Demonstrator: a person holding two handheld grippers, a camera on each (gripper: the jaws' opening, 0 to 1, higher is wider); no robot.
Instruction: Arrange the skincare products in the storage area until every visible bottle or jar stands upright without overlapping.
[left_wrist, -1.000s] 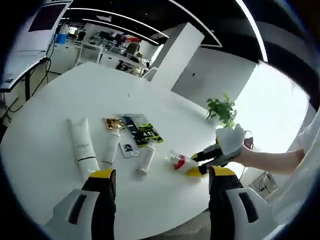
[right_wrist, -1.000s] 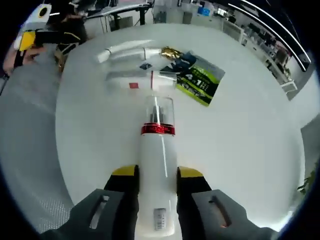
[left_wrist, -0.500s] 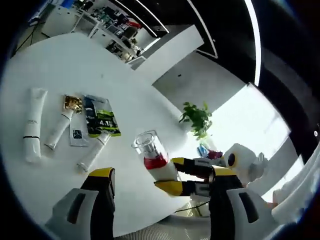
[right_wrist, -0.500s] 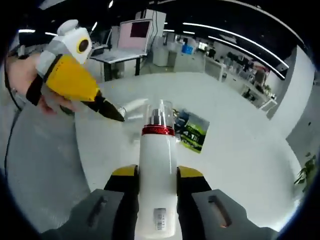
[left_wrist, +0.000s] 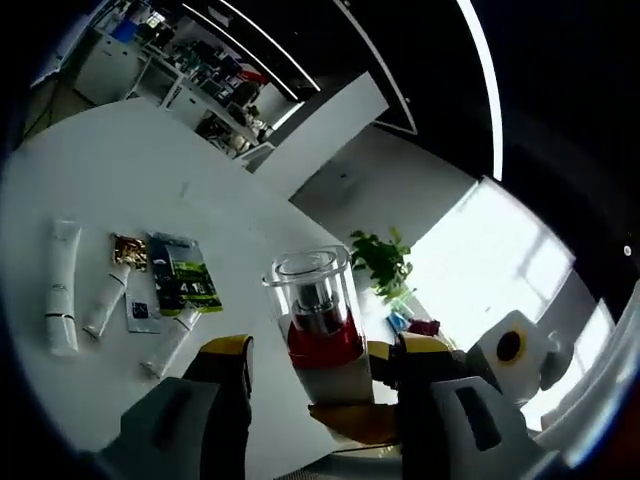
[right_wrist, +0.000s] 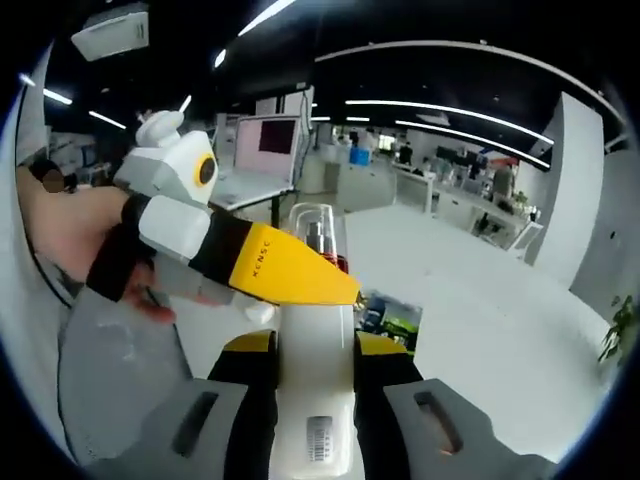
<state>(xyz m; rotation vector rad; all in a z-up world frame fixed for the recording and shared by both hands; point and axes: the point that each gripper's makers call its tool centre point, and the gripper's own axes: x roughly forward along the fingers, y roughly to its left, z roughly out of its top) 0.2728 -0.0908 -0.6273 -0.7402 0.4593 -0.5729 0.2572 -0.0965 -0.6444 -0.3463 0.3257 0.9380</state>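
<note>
White plastic fills my right gripper (right_wrist: 314, 362): its jaws are pinched on the body of the pump bottle (right_wrist: 316, 400), which I hold tilted in the air above the round table (left_wrist: 120, 180), not yet standing on it. My left gripper (left_wrist: 318, 355) has closed in around the same bottle's red collar and clear cap (left_wrist: 308, 290); its jaws flank the neck, but I cannot tell whether they press on it or stay spread. So the task is barely begun, as I judge it. Beyond the bottle, nothing is upright yet: the long white tube (left_wrist: 60, 285), the gold-capped tube (left_wrist: 113, 290), and a third tube (left_wrist: 172, 338) all lie flat, near the green sachet (left_wrist: 185, 285). Compared with half a second ago, the bottle and my left gripper have come together: then the left tips sat beside the cap, now they bracket it.
</note>
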